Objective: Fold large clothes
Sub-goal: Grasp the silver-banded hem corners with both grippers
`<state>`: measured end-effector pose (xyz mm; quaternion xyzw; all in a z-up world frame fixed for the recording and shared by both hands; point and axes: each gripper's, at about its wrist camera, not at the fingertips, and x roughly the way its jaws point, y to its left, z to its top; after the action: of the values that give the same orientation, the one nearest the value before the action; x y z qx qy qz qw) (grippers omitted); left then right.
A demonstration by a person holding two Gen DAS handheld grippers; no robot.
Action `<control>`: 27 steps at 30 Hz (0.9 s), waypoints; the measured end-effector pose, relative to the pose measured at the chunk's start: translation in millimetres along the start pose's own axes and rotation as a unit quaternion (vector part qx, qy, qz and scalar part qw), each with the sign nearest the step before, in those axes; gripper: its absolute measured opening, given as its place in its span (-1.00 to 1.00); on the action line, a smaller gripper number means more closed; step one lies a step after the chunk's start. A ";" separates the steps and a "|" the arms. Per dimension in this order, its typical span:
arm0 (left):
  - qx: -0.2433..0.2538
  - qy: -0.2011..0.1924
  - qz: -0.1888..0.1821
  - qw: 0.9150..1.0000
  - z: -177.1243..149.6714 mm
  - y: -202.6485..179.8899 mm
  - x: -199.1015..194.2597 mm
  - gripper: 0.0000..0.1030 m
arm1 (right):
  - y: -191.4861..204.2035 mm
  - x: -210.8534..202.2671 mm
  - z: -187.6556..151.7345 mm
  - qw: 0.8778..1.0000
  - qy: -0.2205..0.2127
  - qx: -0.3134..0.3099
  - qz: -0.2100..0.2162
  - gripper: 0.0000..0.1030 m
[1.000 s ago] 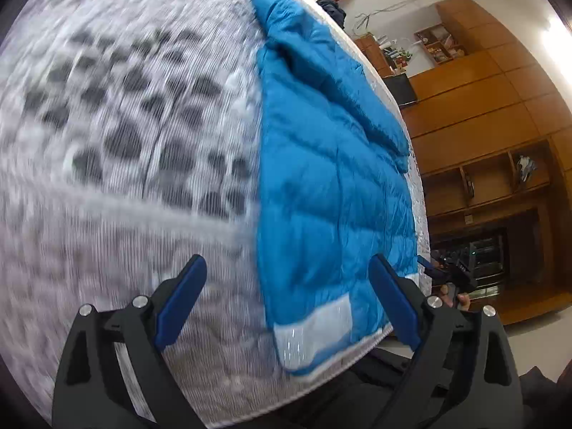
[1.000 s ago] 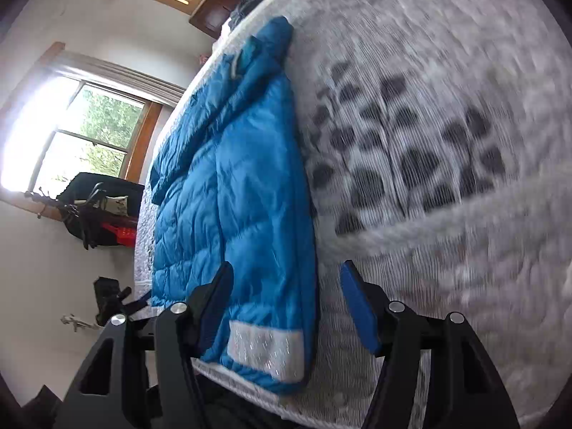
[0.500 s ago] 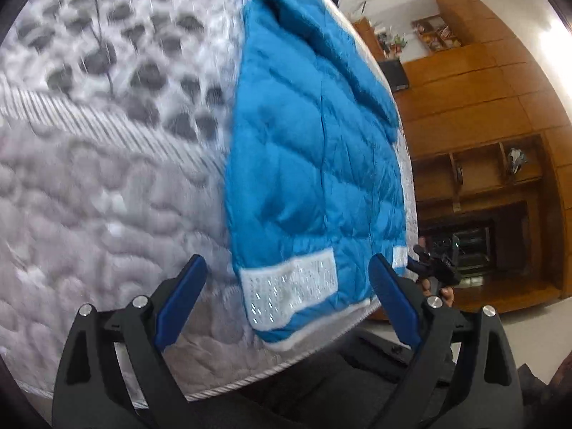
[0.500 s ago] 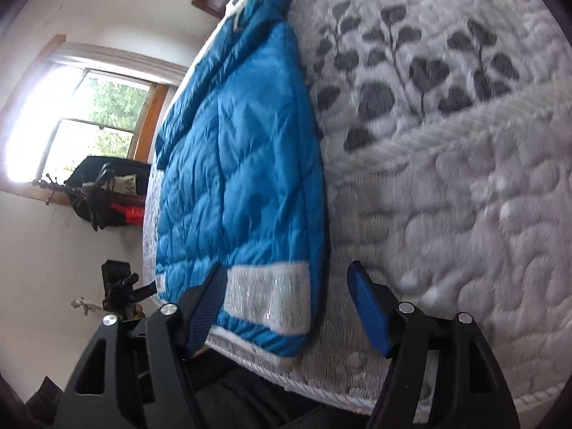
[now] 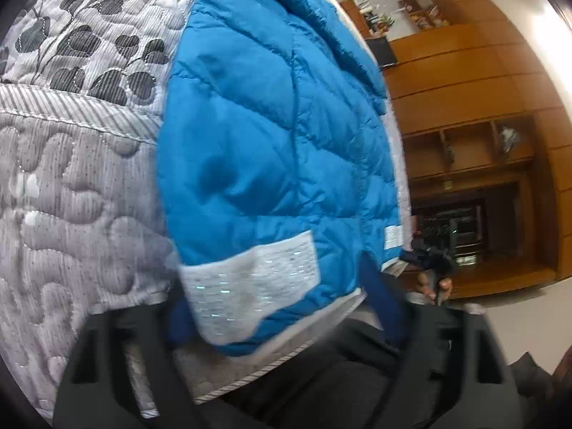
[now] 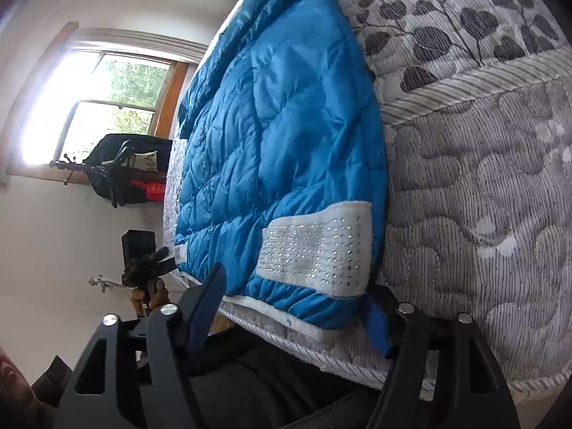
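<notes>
Left gripper [image 5: 282,304]: jaws spread wide, holding nothing. A second ago it hung back over the mattress [image 5: 71,193]; now it has closed in on the hem, so the near corner of the jacket [image 5: 271,150] sits between its blue fingers [image 5: 379,300]. The view is blurred, so contact cannot be told.

Jacket: blue, puffy, laid lengthwise on the mattress, hem at the near edge, hood end far away. Its sparkly white hem band [image 5: 250,286] now fills the lower middle of both views.

Right gripper [image 6: 293,307]: also wide open and empty. It has come forward too, and its fingers now flank the other hem corner, one at each side of the white band [image 6: 318,250].

Other hand: each view shows the opposite hand and tool just off the mattress edge.

Meaning: both tools appear lined up on the hem corners. Judged from this, the grasp is next, then lifting the hem toward the hood for a first fold.
</notes>
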<state>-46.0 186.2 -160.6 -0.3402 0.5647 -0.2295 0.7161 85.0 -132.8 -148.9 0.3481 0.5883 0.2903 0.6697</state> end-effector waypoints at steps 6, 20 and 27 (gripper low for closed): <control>-0.013 -0.013 -0.004 1.000 -5.1 14.3 -14.8 -0.65 | -13.7 -10.3 -0.8 1.000 -0.004 -0.007 0.003 -0.47; -0.014 -0.097 -0.110 0.989 6.7 -10.9 -60.5 -0.79 | 30.1 -61.2 16.4 0.994 -0.087 -0.046 0.054 -0.79; -0.024 -0.146 -0.138 0.979 48.0 -30.3 -79.0 -0.79 | 61.7 -78.6 65.1 0.988 -0.125 -0.073 0.046 -0.79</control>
<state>-18.3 233.3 -80.1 -0.4619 0.4068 -0.2602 0.7439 139.7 -167.3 -48.8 0.3581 0.4608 0.3170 0.7476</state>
